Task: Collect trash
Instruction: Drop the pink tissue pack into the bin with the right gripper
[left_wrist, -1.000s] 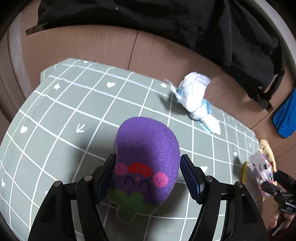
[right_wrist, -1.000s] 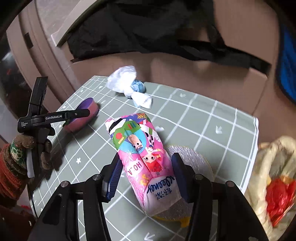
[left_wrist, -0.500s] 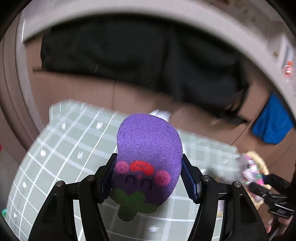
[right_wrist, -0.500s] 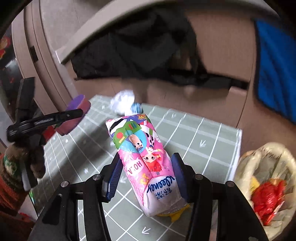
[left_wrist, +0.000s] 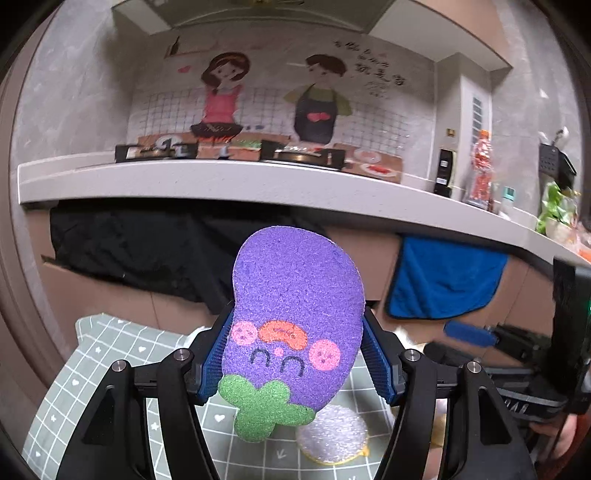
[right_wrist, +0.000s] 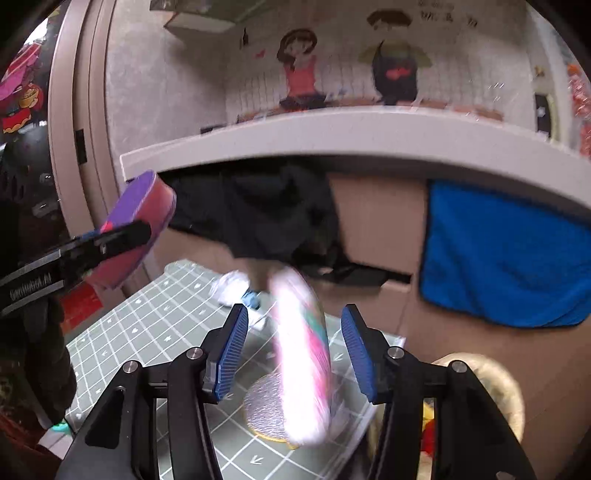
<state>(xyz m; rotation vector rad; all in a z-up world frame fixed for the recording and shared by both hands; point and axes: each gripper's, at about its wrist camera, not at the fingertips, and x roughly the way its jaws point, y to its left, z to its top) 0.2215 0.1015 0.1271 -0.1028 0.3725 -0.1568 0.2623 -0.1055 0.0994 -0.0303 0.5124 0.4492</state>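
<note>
Left tongs (left_wrist: 297, 363) gripping purple sponge (left_wrist: 295, 317); right tongs (right_wrist: 291, 356) spread, pink packet (right_wrist: 304, 365) blurred, apparently dropping. I'm judging: next, carrying sponge right to bin (right_wrist: 491, 391).

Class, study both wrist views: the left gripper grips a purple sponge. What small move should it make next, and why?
Probably carry the purple sponge, clamped in the left gripper, rightward toward the trash basket; the right gripper is open, and its blurred pink packet is dropping there.
</note>
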